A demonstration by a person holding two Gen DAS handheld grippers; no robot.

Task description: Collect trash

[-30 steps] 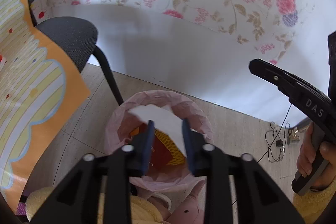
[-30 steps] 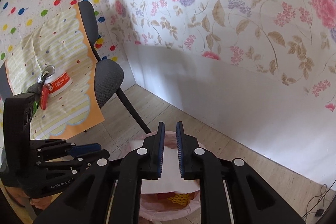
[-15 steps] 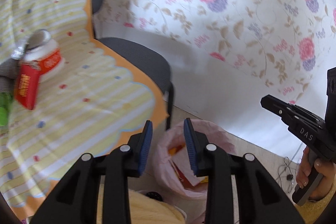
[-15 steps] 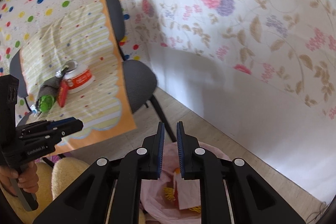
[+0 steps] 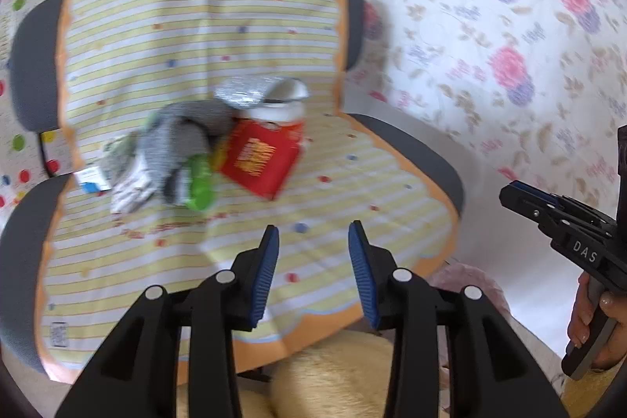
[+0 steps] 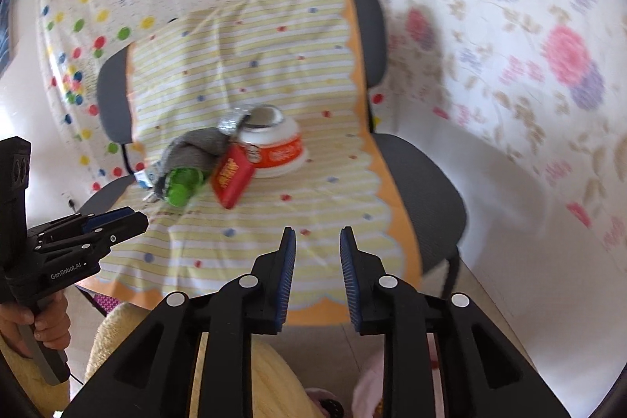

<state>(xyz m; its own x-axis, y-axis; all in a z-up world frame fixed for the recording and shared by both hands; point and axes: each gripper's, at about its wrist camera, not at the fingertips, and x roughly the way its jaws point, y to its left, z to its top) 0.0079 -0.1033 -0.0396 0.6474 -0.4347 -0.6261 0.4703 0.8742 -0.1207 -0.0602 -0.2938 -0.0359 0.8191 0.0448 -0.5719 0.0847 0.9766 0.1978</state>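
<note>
Grippers: two, left gripper and right gripper, jaws opening, empty.
Trash: one pile on striped cloth.
Change: pink bag was centred, now beside cloth.

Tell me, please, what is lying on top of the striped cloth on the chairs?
On the striped cloth lies a pile: a white cup with foil lid peeled back, a red packet, a grey cloth, a green wrapper. Anything beneath them is hidden.

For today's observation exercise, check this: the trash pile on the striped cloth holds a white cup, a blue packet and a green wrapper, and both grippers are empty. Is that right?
Not quite. The packet is red, not blue, as the right wrist view shows. It leans against the white cup, near the green wrapper, on the striped cloth. The left gripper and right gripper are empty, jaws opening.
</note>
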